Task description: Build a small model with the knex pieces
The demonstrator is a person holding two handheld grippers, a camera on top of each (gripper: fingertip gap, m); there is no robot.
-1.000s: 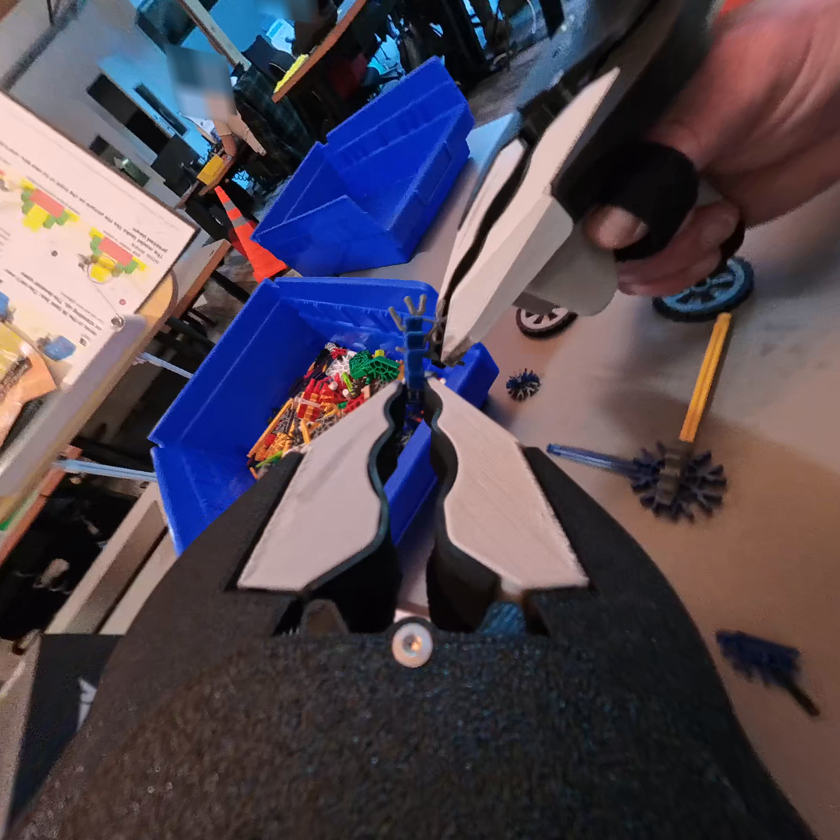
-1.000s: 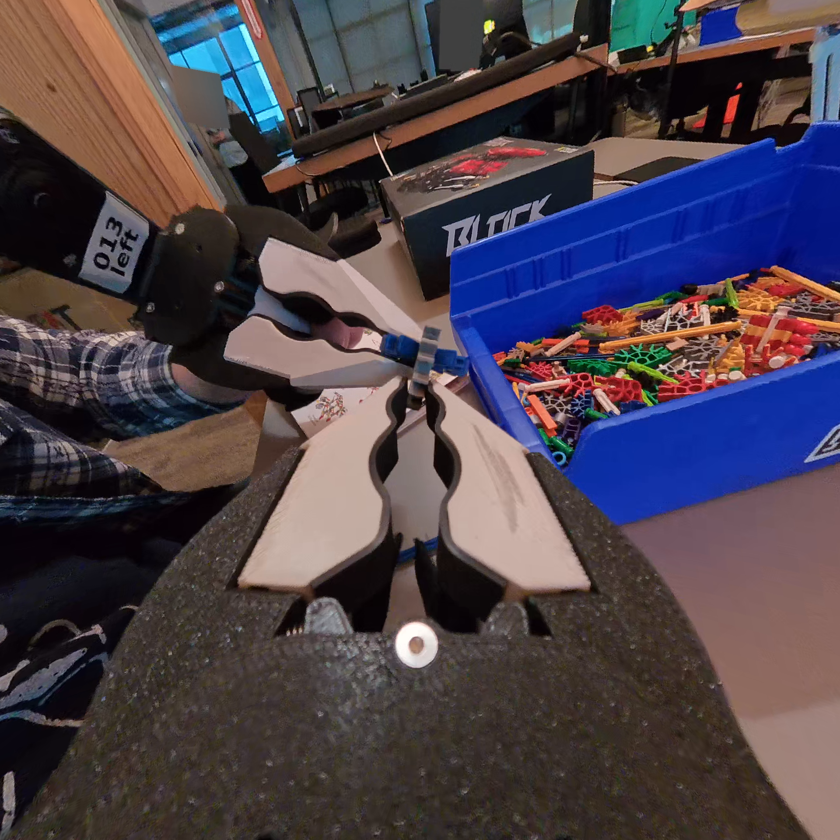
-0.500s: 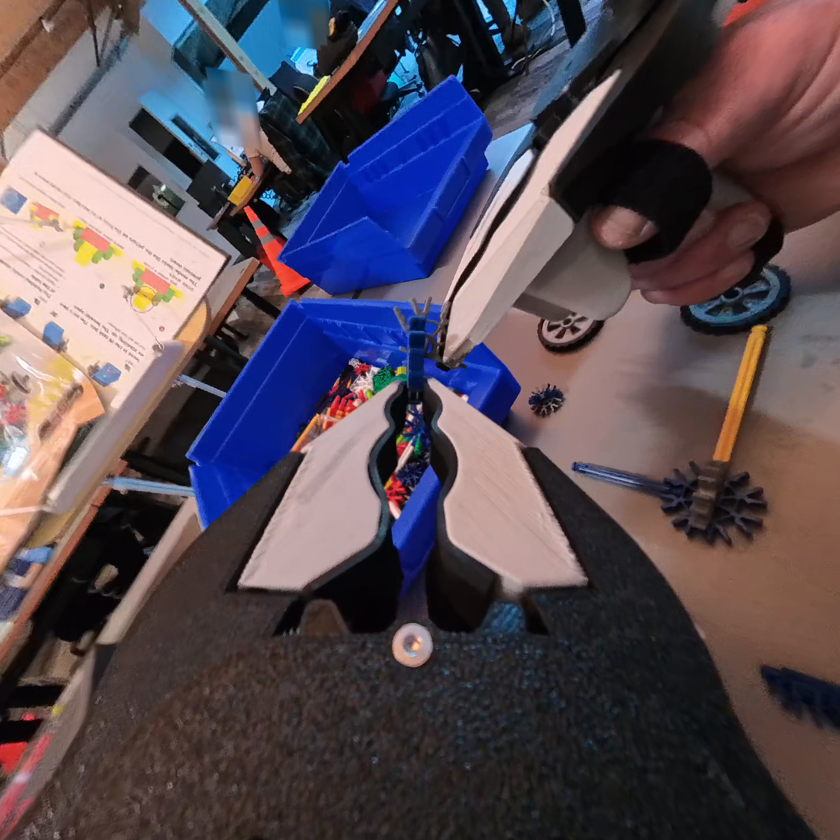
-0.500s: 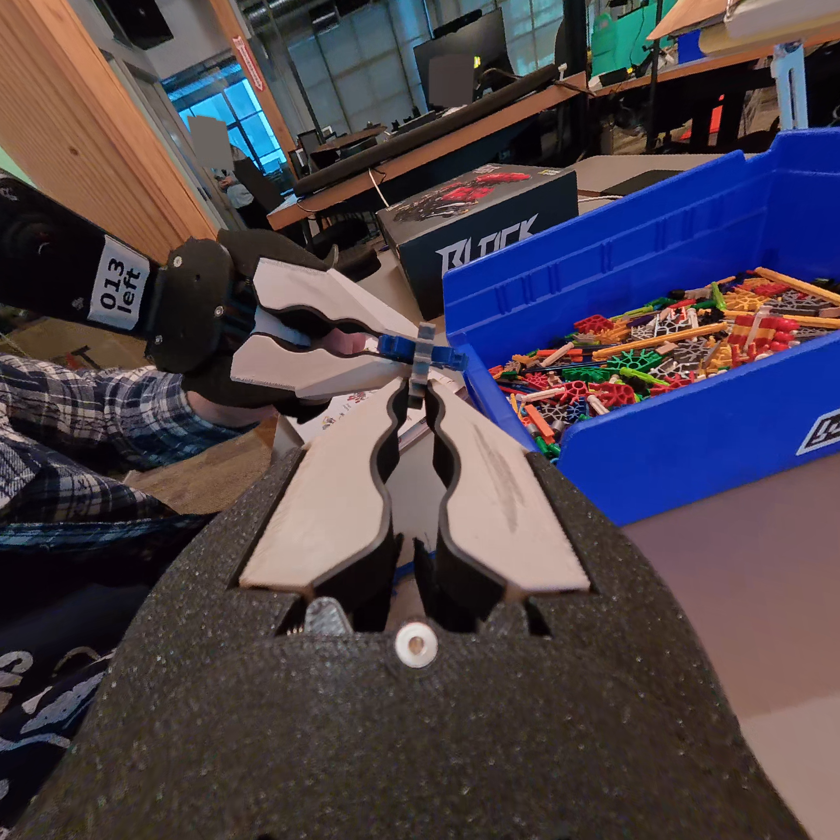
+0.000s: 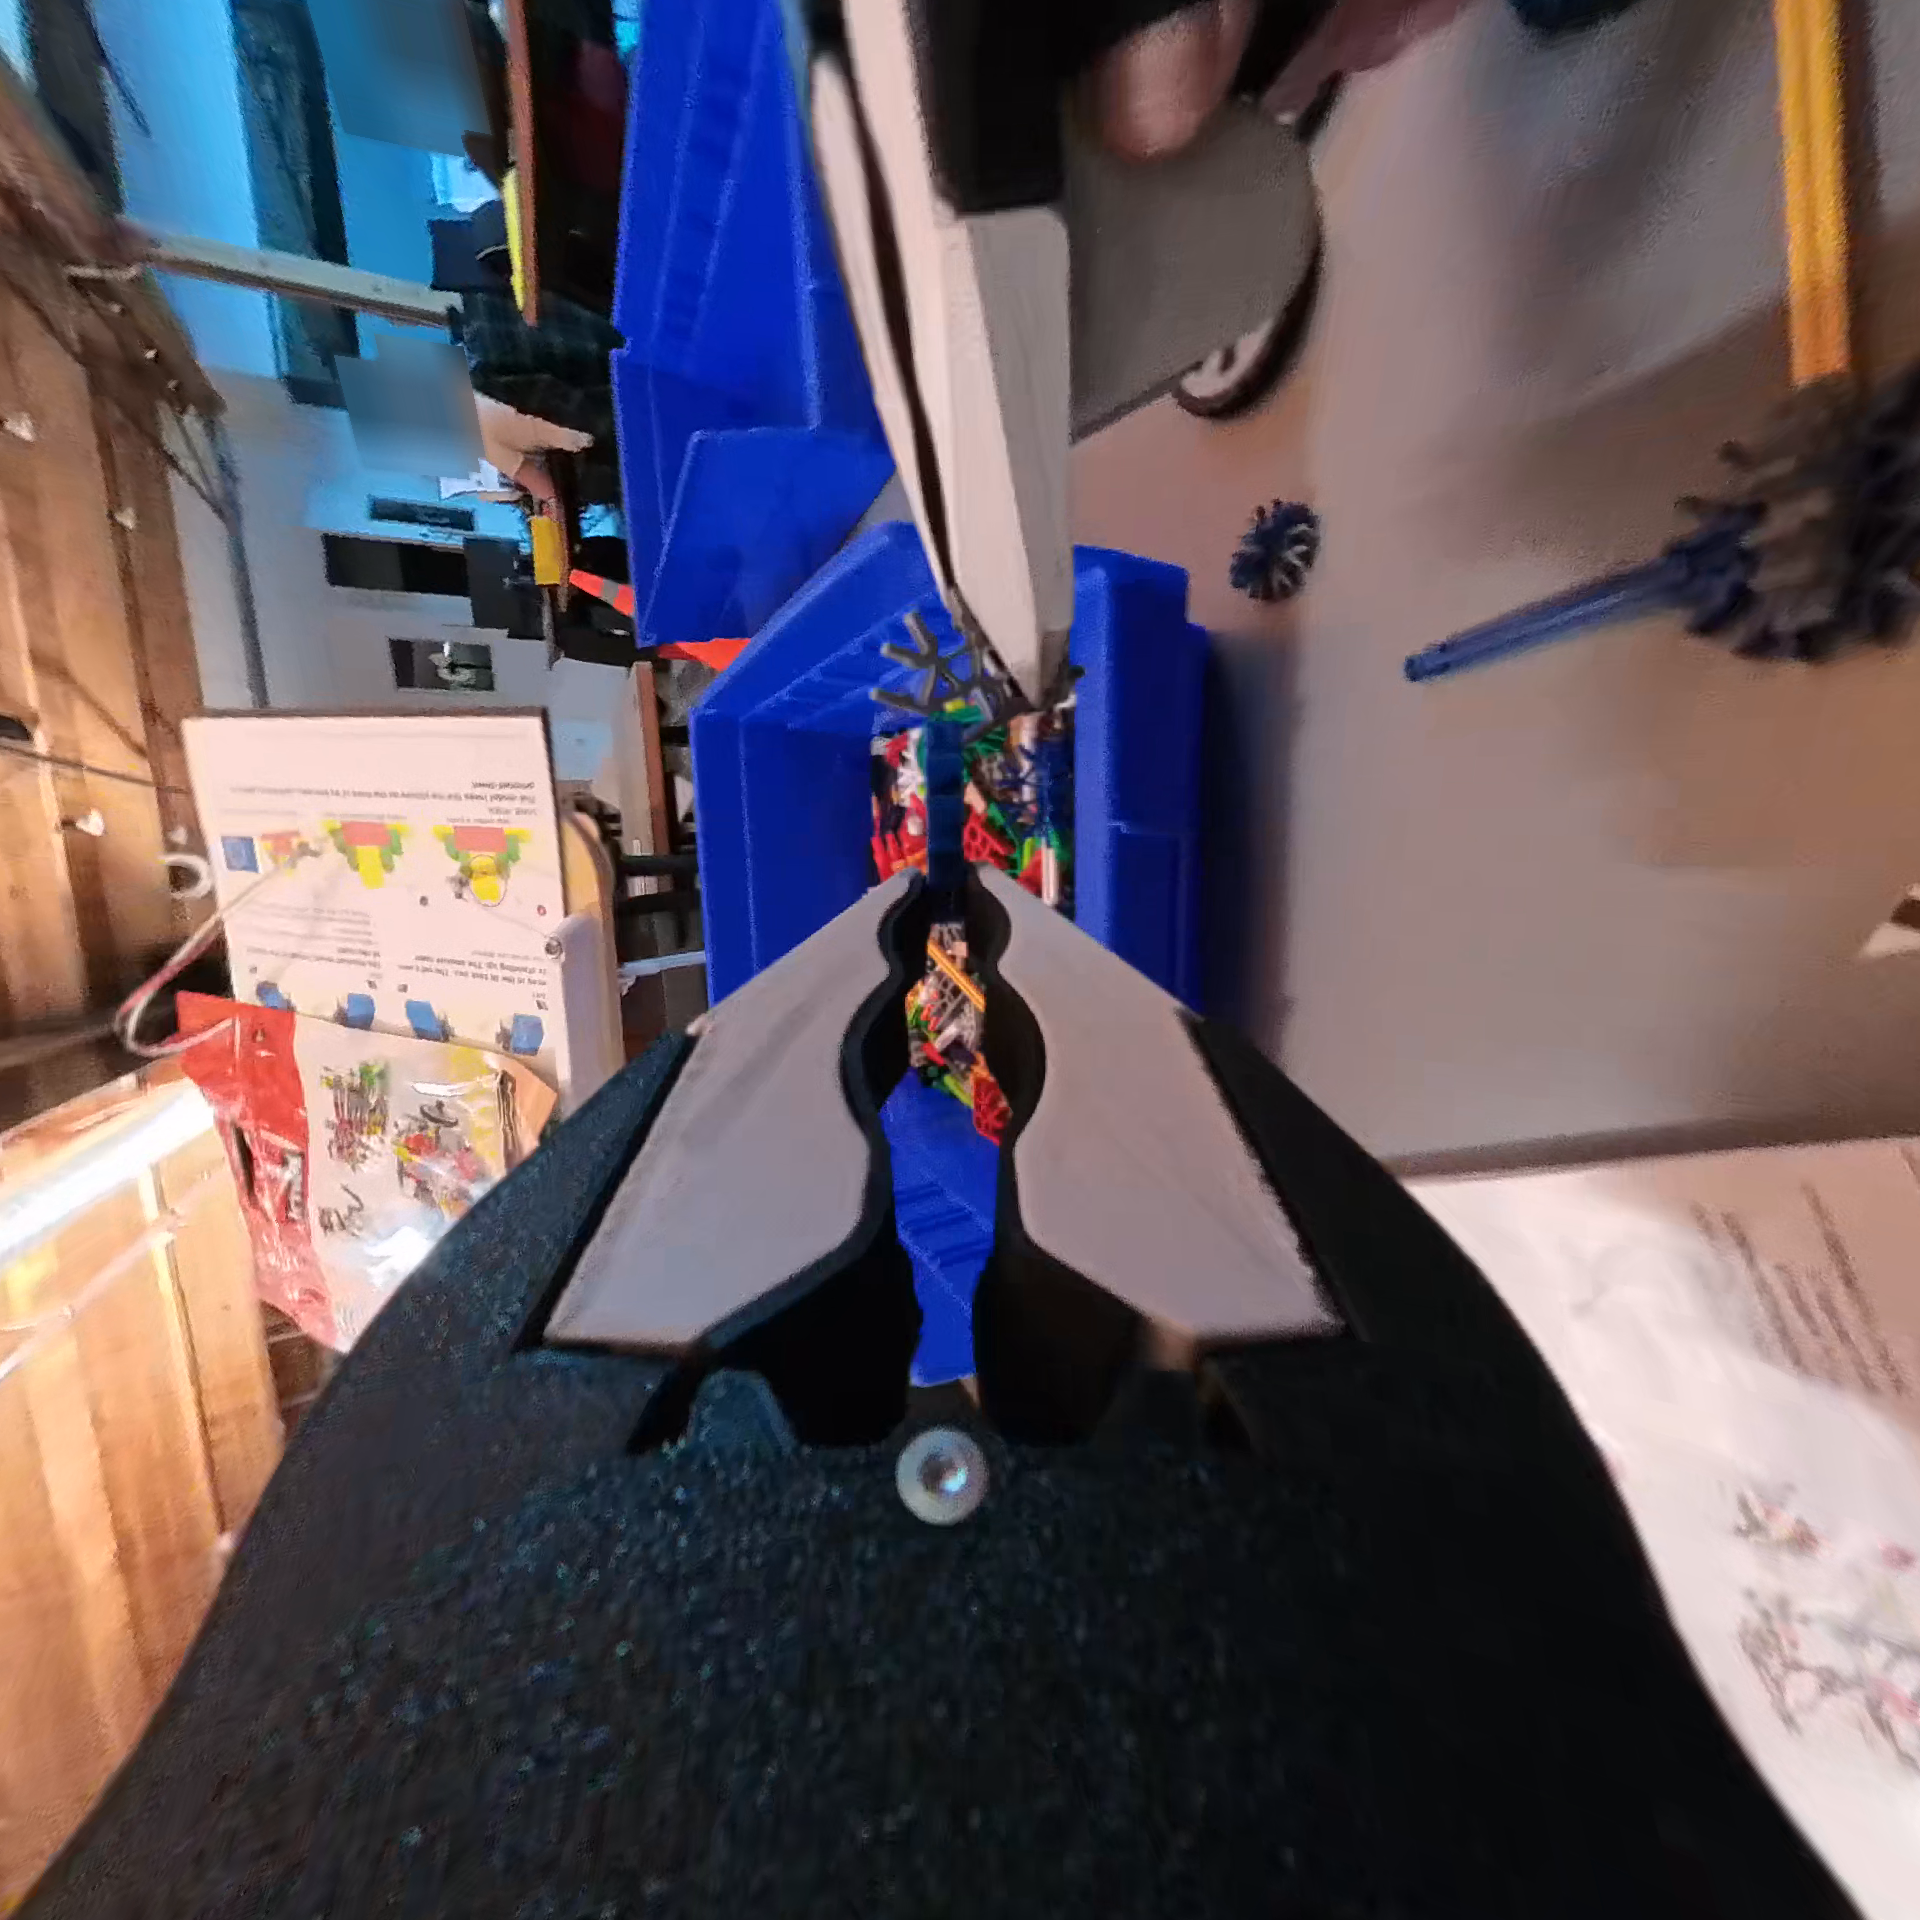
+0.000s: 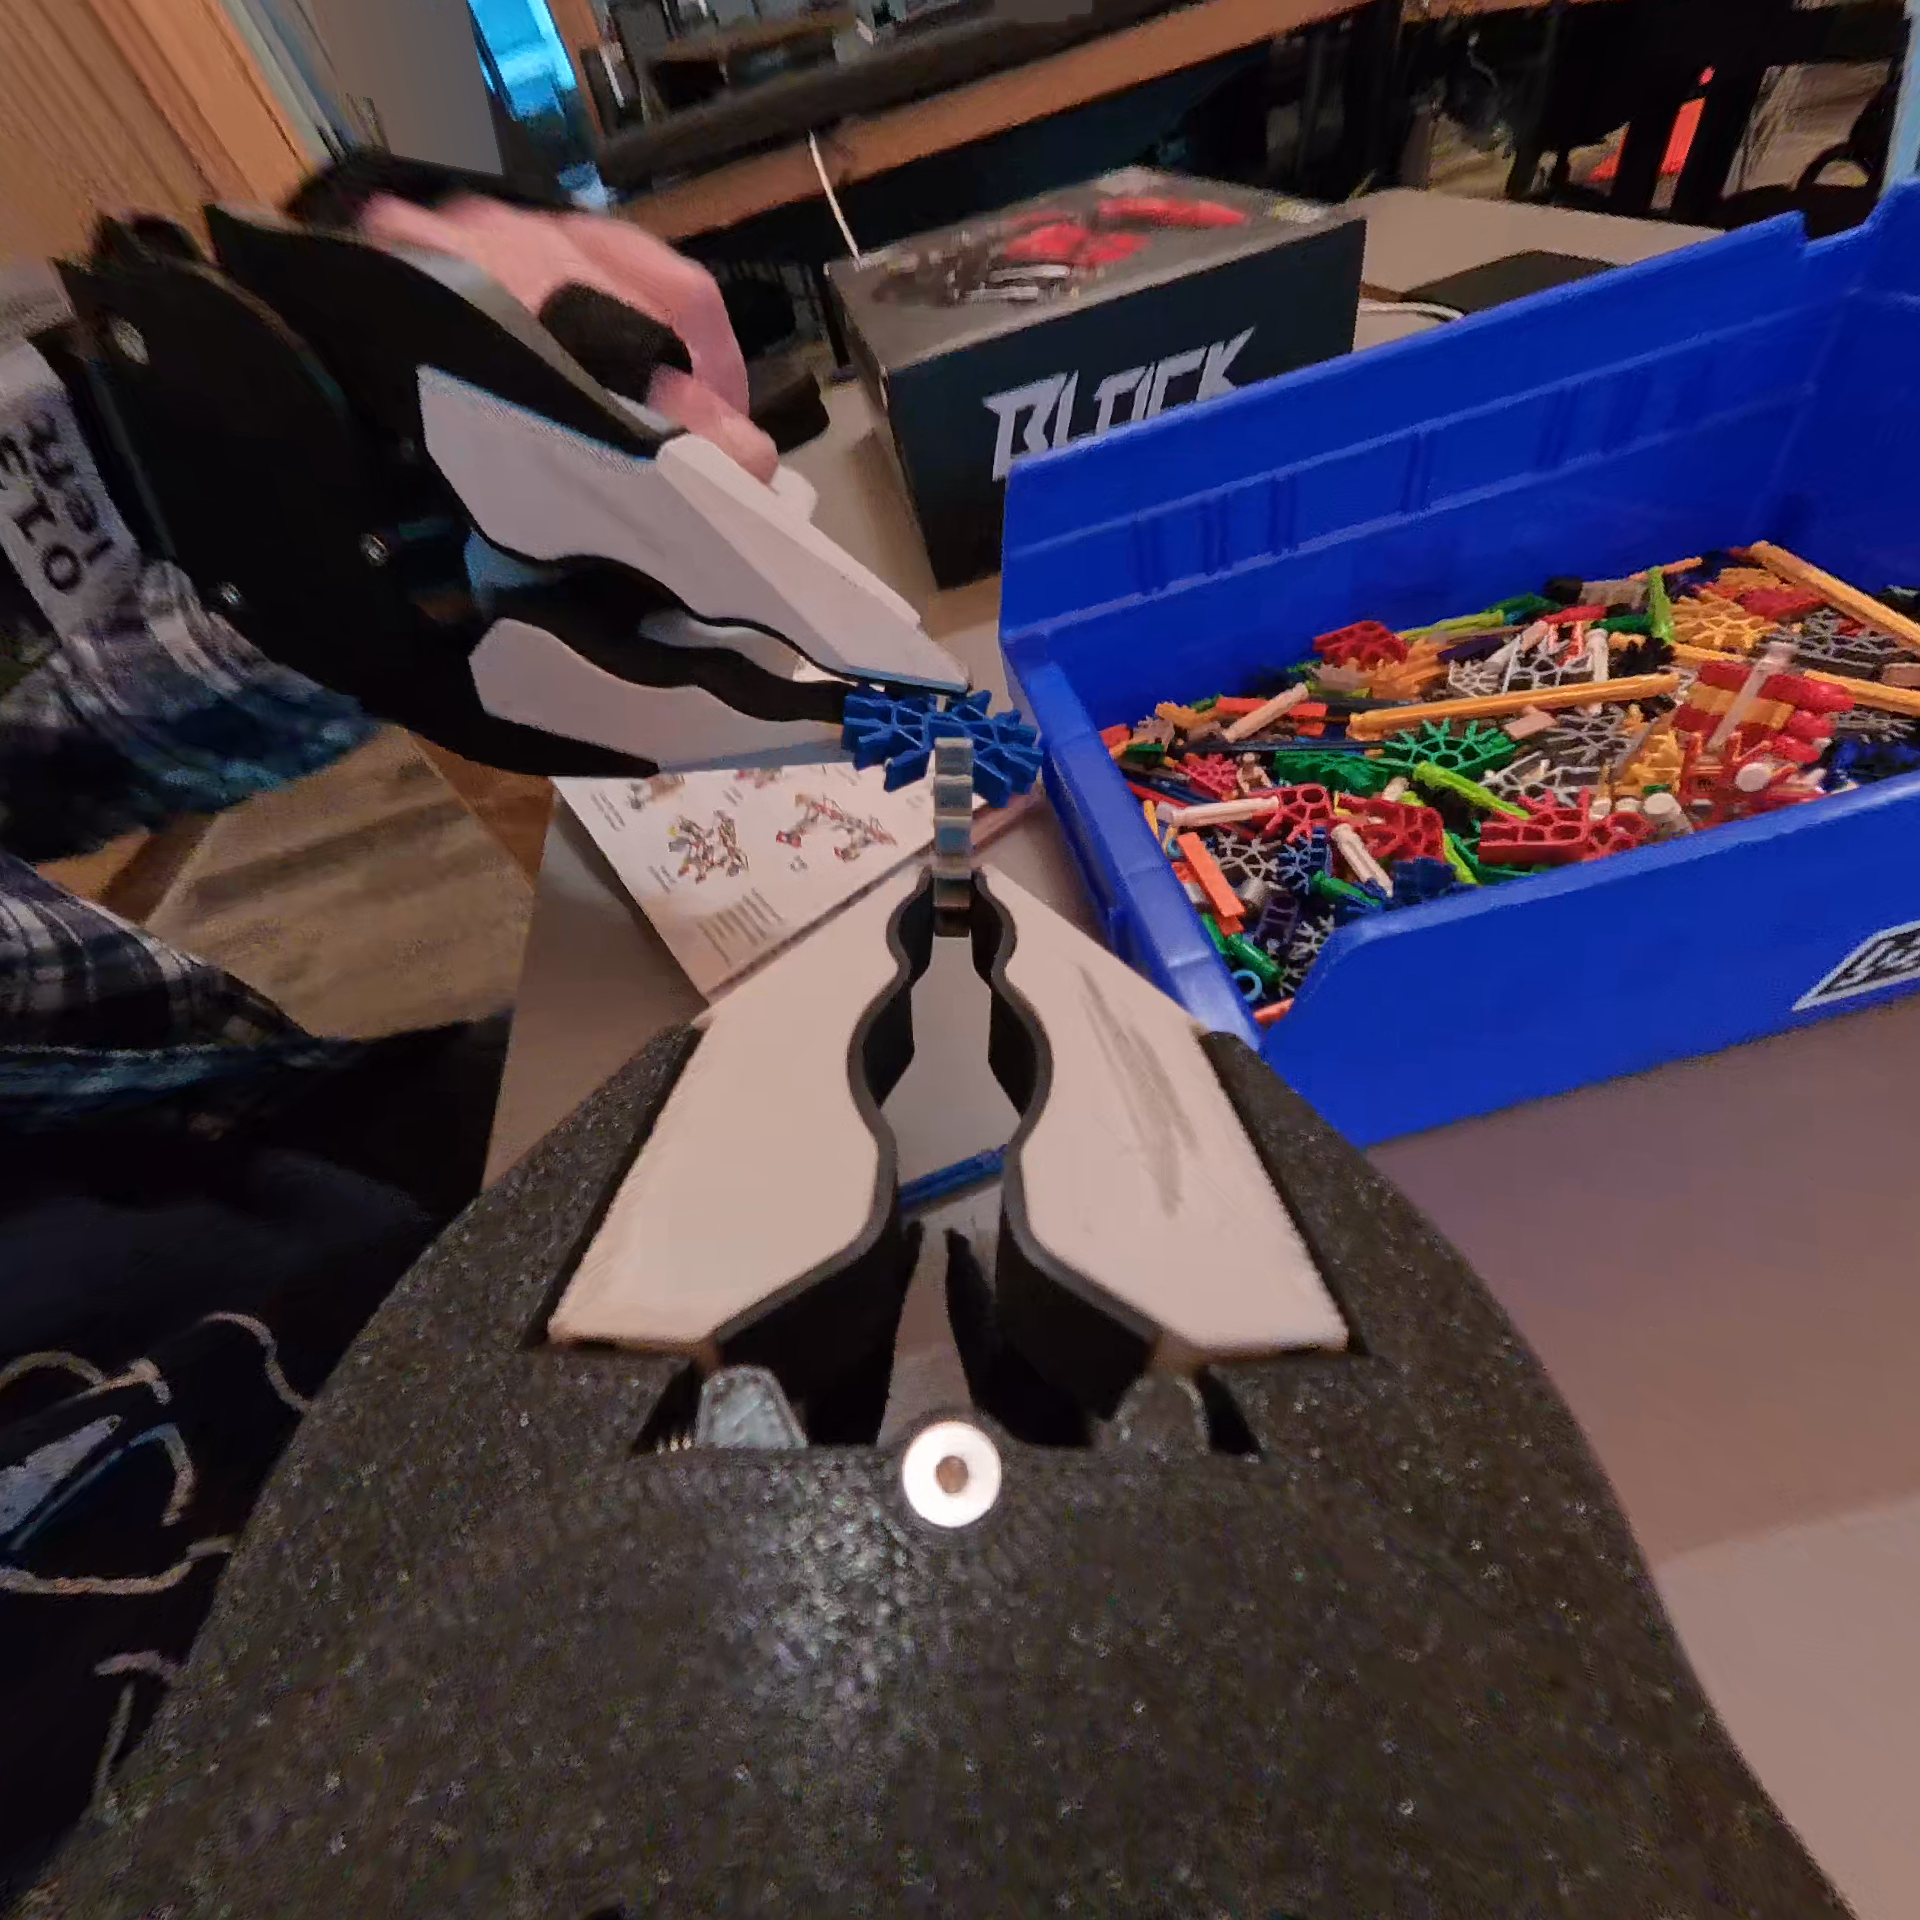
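My left gripper [image 5: 948,883] is shut on a blue snowflake connector [image 5: 943,800], seen edge-on between its tips. My right gripper [image 6: 951,885] is shut on a grey connector [image 6: 952,821], also edge-on. The two pieces meet crosswise in the air next to the blue bin [image 6: 1558,997]. In the right wrist view the blue connector [image 6: 940,732] shows its flat face in the left gripper [image 6: 920,701]. In the left wrist view the grey connector [image 5: 930,675] sits at the tips of the right gripper [image 5: 1029,665].
The bin holds many coloured building pieces [image 6: 1507,748]. A black box [image 6: 1122,395] and an instruction sheet [image 6: 748,862] lie behind. On the table are a yellow rod [image 5: 1813,187], a dark connector on a blue rod [image 5: 1808,561], a small blue connector [image 5: 1276,535], a second blue bin [image 5: 727,312]. Less than 4 cm separates the two grippers' tips.
My left gripper has rolled about a quarter turn, so the blue connector now shows its flat face to the right wrist camera. Both grippers stay shut on their pieces.
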